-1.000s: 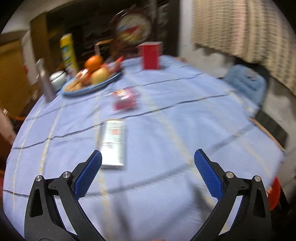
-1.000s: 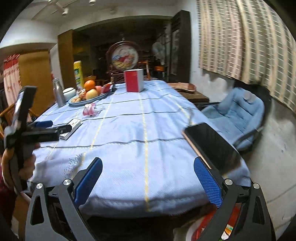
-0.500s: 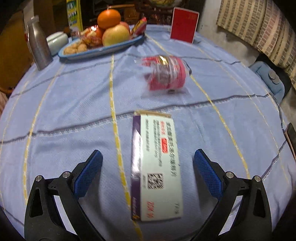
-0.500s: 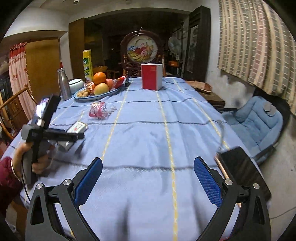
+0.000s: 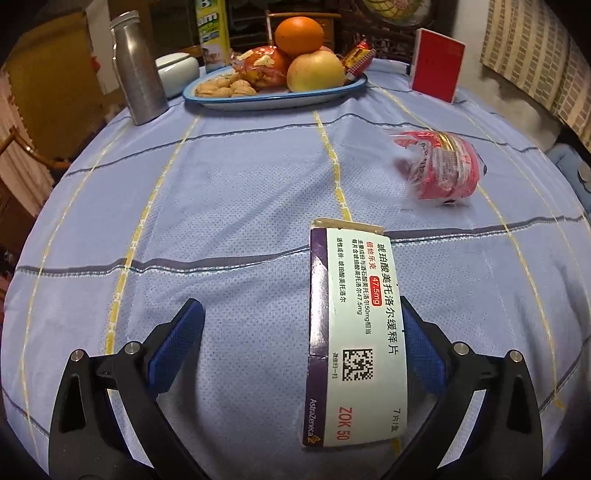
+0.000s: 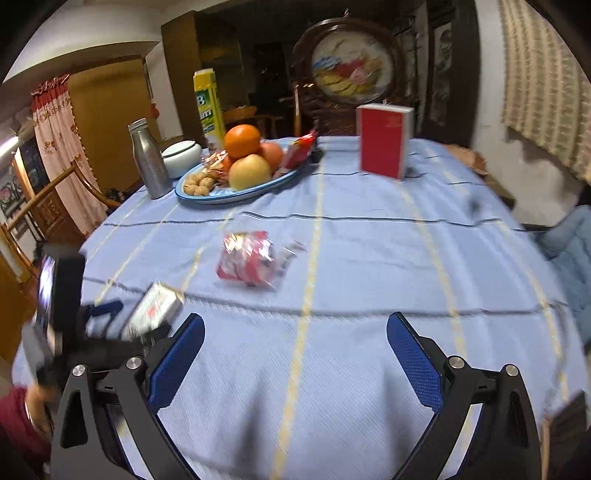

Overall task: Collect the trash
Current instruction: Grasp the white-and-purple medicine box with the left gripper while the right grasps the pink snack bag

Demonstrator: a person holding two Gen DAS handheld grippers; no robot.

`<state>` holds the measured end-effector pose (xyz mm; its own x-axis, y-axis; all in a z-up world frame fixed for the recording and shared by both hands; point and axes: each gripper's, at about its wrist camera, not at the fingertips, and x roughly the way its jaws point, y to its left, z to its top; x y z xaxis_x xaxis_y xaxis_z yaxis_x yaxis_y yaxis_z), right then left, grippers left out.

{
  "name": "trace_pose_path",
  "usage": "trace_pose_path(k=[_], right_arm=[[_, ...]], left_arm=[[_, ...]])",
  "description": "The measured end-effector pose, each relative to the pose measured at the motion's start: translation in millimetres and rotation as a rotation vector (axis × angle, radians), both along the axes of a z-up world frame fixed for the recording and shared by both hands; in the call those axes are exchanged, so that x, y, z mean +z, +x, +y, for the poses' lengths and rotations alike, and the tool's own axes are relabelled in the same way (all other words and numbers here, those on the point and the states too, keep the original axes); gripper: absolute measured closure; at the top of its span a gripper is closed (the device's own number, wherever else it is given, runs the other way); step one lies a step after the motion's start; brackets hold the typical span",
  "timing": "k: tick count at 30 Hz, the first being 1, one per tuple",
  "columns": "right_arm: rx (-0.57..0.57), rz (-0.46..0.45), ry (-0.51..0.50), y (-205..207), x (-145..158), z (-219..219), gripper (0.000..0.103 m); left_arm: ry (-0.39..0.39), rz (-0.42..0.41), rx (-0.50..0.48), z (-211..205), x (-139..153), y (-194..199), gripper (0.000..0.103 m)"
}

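A white and purple medicine box (image 5: 356, 332) lies flat on the blue tablecloth (image 5: 229, 206). My left gripper (image 5: 299, 321) is open around the box's near half, and the box sits close to the right finger. A crumpled red wrapper (image 5: 439, 166) lies farther off to the right. In the right wrist view my right gripper (image 6: 295, 325) hangs open over bare cloth, holding nothing. The red wrapper (image 6: 251, 258) lies ahead of it, slightly left. The medicine box (image 6: 157, 306) is at the left, blurred.
At the far side stand a fruit plate (image 5: 277, 101), a metal bottle (image 5: 138, 62), a white bowl (image 5: 177, 70), a yellow carton (image 5: 212, 29) and a red box (image 5: 437, 66). A blue chair (image 6: 569, 236) sits off the table's right edge. A hand (image 6: 35, 402) holds the left tool.
My left gripper has moved forward and down, so the medicine box now lies between its fingers. My right gripper has advanced over the table toward the red wrapper.
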<state>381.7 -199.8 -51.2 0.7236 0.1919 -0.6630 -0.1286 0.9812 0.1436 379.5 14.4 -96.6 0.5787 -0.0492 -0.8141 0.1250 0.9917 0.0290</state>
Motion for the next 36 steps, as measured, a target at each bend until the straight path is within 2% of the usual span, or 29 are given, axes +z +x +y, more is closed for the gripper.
trace_pose_path(k=[7, 15, 18, 20, 24, 29, 33, 36], right_arm=[[0.022, 0.045, -0.023, 64.4, -19.2, 44.8, 0.006], [0.032, 0.057, -0.030, 95.1, -40.8, 56.1, 0.006], [0.048, 0.083, -0.008, 97.6, -46.9, 50.0, 0.026], [0.054, 0.096, 0.032, 95.9, -45.1, 42.9, 0.049], [0.014, 0.071, -0.039, 82.0, -37.5, 33.5, 0.050], [0.028, 0.081, -0.060, 51.5, -37.6, 13.6, 0.050], [0.026, 0.050, -0.100, 24.5, -36.6, -1.9, 0.048], [0.005, 0.053, -0.103, 19.8, -38.5, -11.7, 0.034]], left_arm=[[-0.003, 0.002, 0.018, -0.9, 0.0, -1.1, 0.005], [-0.004, 0.003, 0.034, -0.9, 0.3, -2.2, 0.005], [-0.003, 0.002, 0.036, -1.3, 0.3, -2.4, 0.005], [-0.003, 0.002, 0.035, -1.3, 0.2, -2.1, 0.005], [-0.003, 0.002, 0.034, -1.5, 0.2, -2.2, 0.005], [-0.003, 0.004, 0.029, -1.6, 0.7, -1.8, 0.005], [-0.003, 0.003, 0.030, -1.5, 0.8, -2.0, 0.005], [-0.003, 0.004, 0.029, -1.5, 0.8, -1.9, 0.005]])
